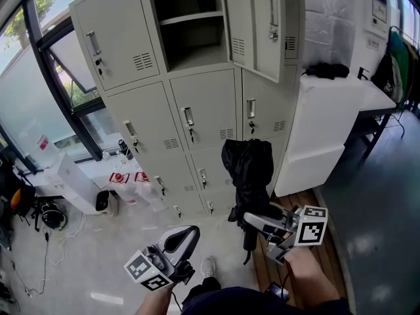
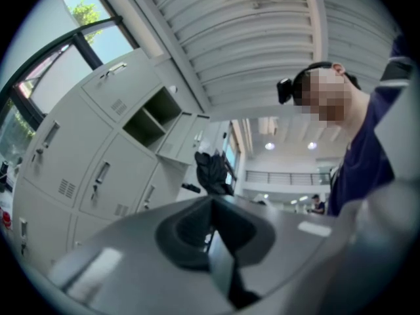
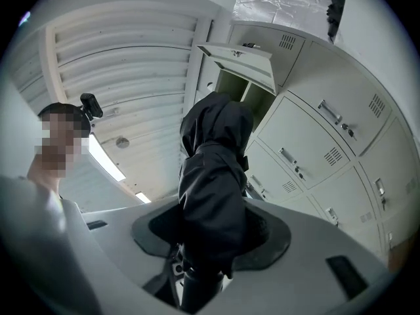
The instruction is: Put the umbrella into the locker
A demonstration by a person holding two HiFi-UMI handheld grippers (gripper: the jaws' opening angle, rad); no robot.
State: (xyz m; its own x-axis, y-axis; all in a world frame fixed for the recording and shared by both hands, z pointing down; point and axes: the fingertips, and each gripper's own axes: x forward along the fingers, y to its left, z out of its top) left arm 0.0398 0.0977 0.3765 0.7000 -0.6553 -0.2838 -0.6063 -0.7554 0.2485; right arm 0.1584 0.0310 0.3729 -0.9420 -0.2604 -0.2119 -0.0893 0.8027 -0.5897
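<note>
You hold the folded black fabric umbrella [image 1: 248,169] upright in your right gripper [image 1: 252,220], jaws clamped on its lower end, before the pale grey metal locker bank [image 1: 203,120] and below its open upper compartment [image 1: 190,35], while your left gripper [image 1: 189,233] hangs low, jaws pressed together, empty.

The upper locker compartment [image 1: 197,48] stands open, split by a shelf [image 1: 190,18]; its swung-out door [image 1: 259,28] juts forward at the right.
</note>
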